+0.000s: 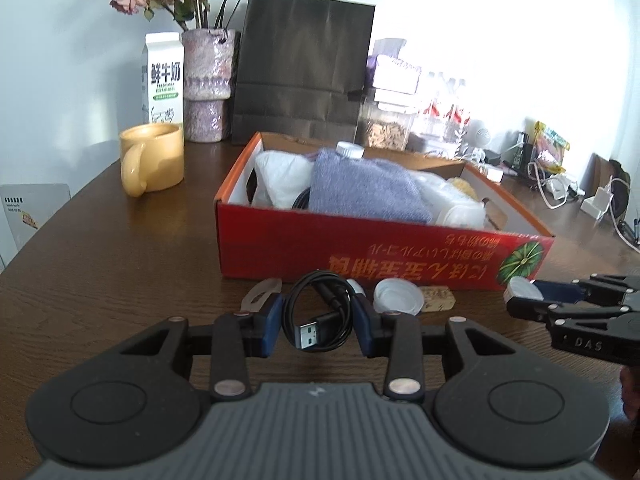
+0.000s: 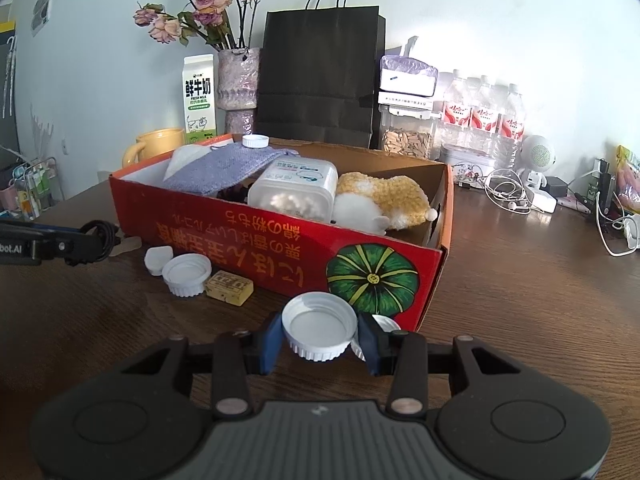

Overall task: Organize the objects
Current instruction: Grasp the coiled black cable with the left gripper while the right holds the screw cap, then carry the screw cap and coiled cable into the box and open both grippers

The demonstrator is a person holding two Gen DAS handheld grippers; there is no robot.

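A coiled USB cable (image 1: 318,312) is being clamped between the left gripper (image 1: 319,326) jaws, a white lid (image 2: 319,330) between the right gripper (image 2: 320,340) jaws, though loose loops could be snagged on the red box (image 1: 360,252).

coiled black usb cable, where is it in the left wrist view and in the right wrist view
Left wrist view: the coiled black usb cable sits low at centre, pinched in the left gripper.
Right wrist view: the cable is at the far left edge, mostly hidden behind the left gripper.
Shared landmark: the red cardboard box, just behind the cable in both.
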